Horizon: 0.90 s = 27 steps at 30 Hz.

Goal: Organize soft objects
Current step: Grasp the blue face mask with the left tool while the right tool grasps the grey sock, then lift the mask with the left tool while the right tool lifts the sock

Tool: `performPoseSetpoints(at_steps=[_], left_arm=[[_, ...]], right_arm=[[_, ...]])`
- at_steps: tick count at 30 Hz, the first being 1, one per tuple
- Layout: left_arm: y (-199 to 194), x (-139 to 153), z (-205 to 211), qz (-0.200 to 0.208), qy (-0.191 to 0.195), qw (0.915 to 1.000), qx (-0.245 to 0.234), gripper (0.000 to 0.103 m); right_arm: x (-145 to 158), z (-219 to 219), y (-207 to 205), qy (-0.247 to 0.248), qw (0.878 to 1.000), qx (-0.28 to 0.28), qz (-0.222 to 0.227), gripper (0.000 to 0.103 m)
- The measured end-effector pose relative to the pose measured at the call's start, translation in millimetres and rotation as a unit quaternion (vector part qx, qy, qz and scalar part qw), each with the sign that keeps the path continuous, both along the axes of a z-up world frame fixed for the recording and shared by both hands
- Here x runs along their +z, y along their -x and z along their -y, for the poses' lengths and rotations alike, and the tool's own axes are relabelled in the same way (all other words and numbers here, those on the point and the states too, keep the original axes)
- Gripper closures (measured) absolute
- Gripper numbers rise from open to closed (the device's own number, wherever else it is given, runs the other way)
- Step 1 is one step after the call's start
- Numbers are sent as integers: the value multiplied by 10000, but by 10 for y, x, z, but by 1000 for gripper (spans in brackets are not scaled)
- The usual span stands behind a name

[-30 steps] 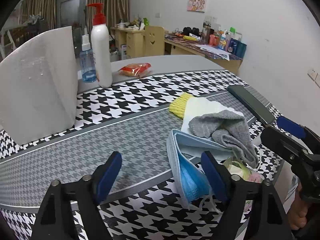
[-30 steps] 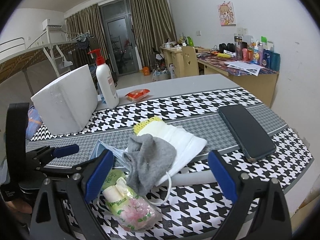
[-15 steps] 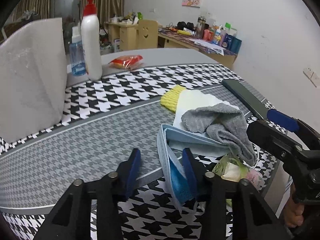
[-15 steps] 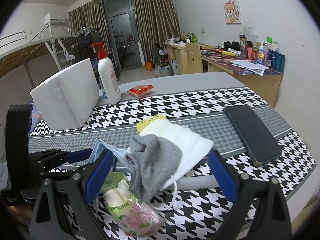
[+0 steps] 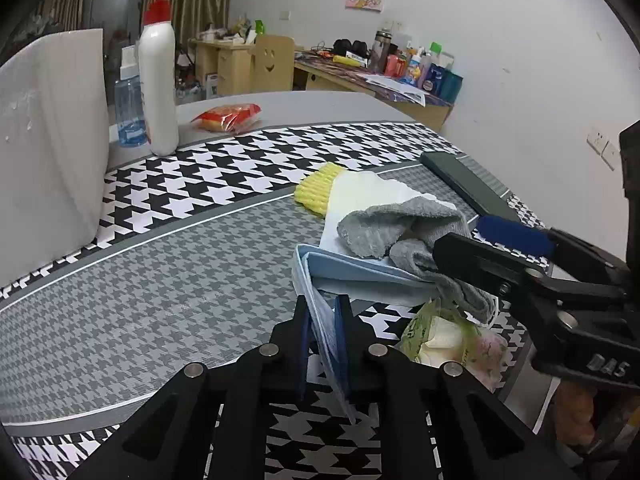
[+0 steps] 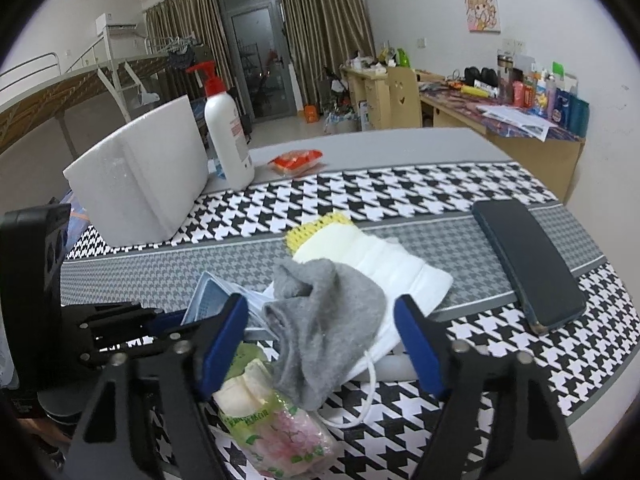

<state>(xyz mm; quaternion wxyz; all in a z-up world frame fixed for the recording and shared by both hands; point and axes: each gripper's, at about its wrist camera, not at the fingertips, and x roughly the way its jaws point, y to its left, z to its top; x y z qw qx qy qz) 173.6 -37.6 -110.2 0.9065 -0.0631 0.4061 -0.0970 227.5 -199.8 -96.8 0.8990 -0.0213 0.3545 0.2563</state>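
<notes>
A pile of soft things lies on the houndstooth table mat [image 5: 168,280]. A grey sock [image 6: 328,320] is draped over a white padded mask [image 6: 400,272] with a yellow knitted piece [image 6: 316,232] behind it. A folded blue face mask [image 5: 360,276] sticks out on the left. My left gripper [image 5: 323,320] pinches its near edge, jaws still closing. My right gripper [image 6: 320,340] straddles the grey sock with its jaws closing, and the pads are not touching it. A flowered tissue packet [image 6: 272,420] lies under the right gripper.
A dark phone [image 6: 528,264] lies on the right of the mat. A white foam box [image 6: 140,188], a pump bottle [image 6: 228,136], a small spray bottle [image 5: 130,108] and a red snack packet [image 6: 296,158] stand at the back left. The table edge runs close below the pile.
The left jaws have come together from wide apart onto the blue mask's edge. The right jaws have narrowed around the grey sock. Neither hand has shifted much.
</notes>
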Motion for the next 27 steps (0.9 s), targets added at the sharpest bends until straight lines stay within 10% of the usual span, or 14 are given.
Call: performPoseSetpoints(at_steps=[17,27], left_arm=[[29,13,7,154,112,9997,-157,92],[187,209,45,448,72,9988,-188,94]], right_arm=[[-87,-79,-25,262,9994,54,-234,86],[139,0,84,216,9996,-117,170,93]])
